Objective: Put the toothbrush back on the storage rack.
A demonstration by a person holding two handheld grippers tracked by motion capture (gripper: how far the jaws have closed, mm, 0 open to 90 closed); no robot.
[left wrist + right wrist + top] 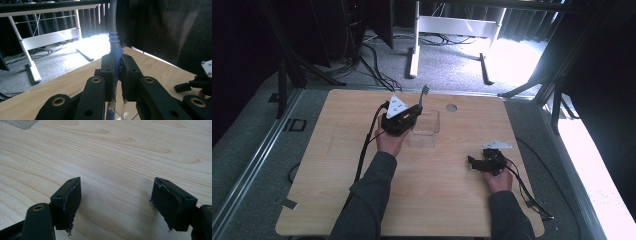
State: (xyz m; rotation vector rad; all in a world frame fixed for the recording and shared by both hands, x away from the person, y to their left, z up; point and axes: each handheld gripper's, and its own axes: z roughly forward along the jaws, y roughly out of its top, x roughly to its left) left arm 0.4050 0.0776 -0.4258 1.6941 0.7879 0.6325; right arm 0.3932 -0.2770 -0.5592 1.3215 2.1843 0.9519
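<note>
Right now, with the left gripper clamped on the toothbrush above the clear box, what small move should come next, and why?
Probably lower the left gripper a little. Its jaws pinch the blue handle of the toothbrush, which stands upright over the clear plastic box, apparently not yet set down. The right gripper hangs open over bare table.

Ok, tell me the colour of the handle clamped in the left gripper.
Blue handle, turning grey higher up; clearest in the left gripper view.

A pale wooden surface (337, 200) stands on grey carpet (452, 65). Beyond it a white desk frame (457, 25) rises among loose black cables (377, 70), with dark curtains (175, 30) behind. Bright daylight washes the floor at the right (517, 60).
</note>
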